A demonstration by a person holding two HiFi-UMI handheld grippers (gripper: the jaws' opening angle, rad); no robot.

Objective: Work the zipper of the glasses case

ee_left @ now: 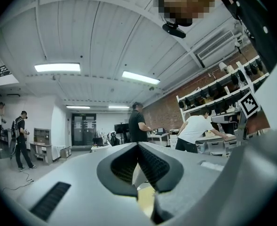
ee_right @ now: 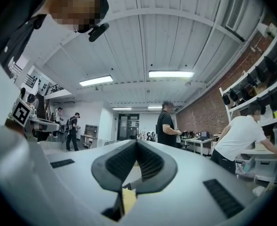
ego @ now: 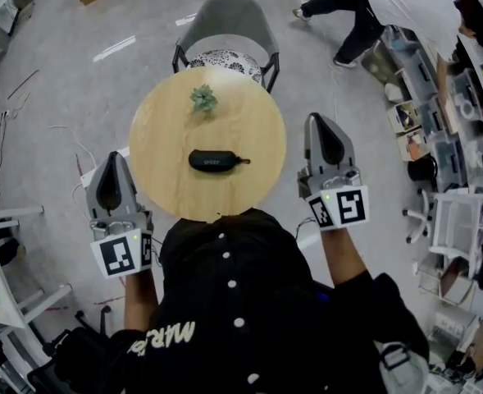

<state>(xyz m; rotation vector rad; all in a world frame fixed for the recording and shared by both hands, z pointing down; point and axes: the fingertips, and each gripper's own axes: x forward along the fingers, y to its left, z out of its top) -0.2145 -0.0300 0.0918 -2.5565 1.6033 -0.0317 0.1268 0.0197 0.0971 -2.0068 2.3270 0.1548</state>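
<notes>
Mid-table (ego: 163,130): case (ego: 217,161), seemingly zipped. Off table's edges: left gripper (ego: 116,158), right gripper (ego: 318,121), fingers clenched on nothing. Fits pre-opening or re-zipped.

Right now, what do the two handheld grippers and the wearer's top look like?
Left gripper and right gripper: grey tapered shells, dark oval recess on top, white cubes with black square markers at the rear. Claw pads are dark and ribbed. Wearer's top: black, white buttons, white lettering.
</notes>
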